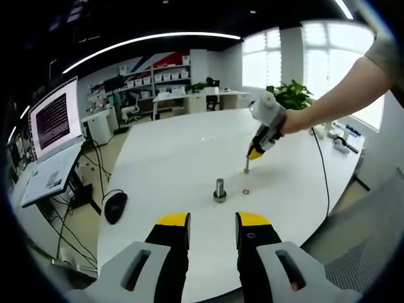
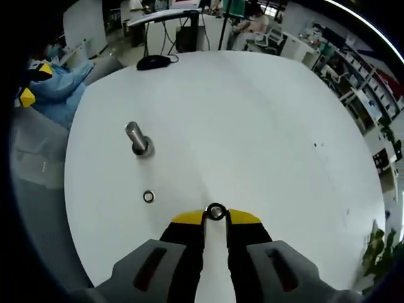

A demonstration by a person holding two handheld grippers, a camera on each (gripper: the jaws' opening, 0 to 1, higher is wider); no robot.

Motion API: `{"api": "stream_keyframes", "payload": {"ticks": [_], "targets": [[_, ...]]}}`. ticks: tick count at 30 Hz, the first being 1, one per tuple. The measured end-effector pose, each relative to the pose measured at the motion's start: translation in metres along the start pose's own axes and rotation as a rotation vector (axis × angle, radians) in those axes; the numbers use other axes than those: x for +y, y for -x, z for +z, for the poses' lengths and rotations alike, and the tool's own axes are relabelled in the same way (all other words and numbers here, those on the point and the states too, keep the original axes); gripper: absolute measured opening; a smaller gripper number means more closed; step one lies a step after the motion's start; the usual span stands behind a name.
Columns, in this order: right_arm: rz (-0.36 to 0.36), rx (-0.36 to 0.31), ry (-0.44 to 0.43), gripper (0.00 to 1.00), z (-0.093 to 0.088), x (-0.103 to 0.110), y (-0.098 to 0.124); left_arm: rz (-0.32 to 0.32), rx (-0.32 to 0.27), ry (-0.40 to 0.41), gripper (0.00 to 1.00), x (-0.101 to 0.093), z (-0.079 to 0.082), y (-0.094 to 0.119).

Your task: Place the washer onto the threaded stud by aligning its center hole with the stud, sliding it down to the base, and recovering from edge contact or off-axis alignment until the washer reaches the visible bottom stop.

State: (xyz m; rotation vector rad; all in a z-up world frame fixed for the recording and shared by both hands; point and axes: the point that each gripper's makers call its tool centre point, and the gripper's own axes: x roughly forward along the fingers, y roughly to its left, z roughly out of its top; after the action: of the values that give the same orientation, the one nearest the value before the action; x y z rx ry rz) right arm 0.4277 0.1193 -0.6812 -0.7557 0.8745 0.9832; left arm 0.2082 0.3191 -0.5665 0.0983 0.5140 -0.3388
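Right tongs point(image 2: 216, 216): pinched a washer point(image 2: 216, 212) above the desk point(image 2: 265, 126).
Left tongs point(image 1: 213, 226): spread, empty.
Stud point(image 2: 136, 139): bare (second washer point(image 2: 148, 196) lay nearby).
Remaining: carry, align, slide down.

Bright office: white round table point(image 1: 177, 158), shelves point(image 1: 161, 79), windows point(image 1: 328, 57), laptop point(image 1: 53, 136).

Beside the shiny metal threaded stud point(image 2: 137, 140) on the smooth matt white table point(image 2: 252, 126), a bright metal washer point(image 2: 216, 212) sits in the right gripper point(image 2: 216, 218) with glossy yellow plastic tips.
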Motion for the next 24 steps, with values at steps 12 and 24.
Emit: {"api": "stream_keyframes", "payload": {"ticks": [12, 24], "targets": [[0.004, 0.027, 0.001, 0.15, -0.006, 0.0006, -0.0048, -0.004, -0.004, 0.004, 0.27, -0.0007, 0.0007, 0.0003], [0.007, 0.039, 0.01, 0.15, -0.0073, -0.0002, -0.0095, -0.003, -0.004, 0.009, 0.27, -0.0003, 0.0004, 0.0003]]}}
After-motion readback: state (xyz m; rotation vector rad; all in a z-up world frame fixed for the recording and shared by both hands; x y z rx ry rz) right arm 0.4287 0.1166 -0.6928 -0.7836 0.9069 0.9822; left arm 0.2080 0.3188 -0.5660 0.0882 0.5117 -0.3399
